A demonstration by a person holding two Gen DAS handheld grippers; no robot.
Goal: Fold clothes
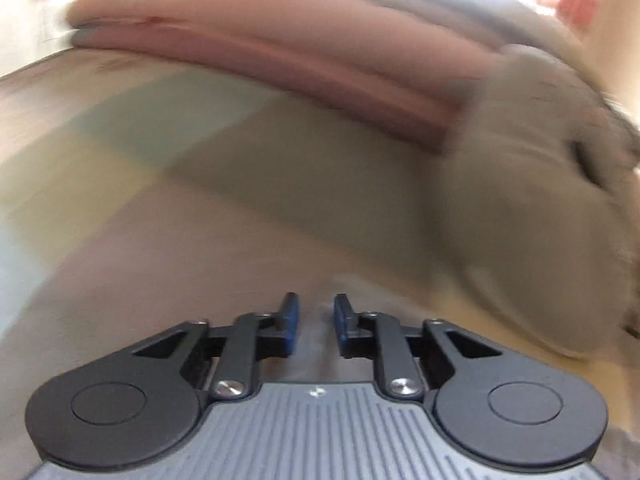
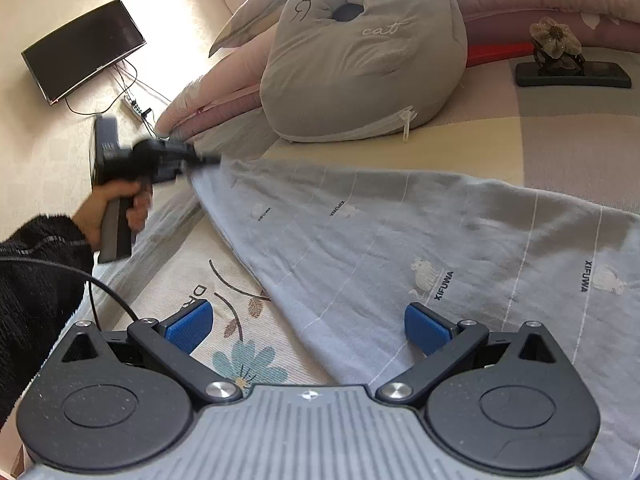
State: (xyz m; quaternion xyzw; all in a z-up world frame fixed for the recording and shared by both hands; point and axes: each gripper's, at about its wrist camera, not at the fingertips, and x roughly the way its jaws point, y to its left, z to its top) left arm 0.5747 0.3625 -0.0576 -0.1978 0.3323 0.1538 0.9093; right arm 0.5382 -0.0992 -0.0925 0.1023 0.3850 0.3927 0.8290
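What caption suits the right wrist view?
Open right gripper hovers over blue-grey garment while left gripper meets its far corner.

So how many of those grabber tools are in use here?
2. The left grabber is at the grey cloth's far corner; the right grabber hovers over its near edge.

My left gripper (image 1: pixel 316 326) points down at the bed (image 1: pixel 200 184), its blue pads (image 1: pixel 291 320) a narrow gap apart with nothing I can see between them. The picture is blurred. Ahead lies a pink quilt (image 1: pixel 280 40); a grey cushion (image 1: pixel 540 200) sits at right.
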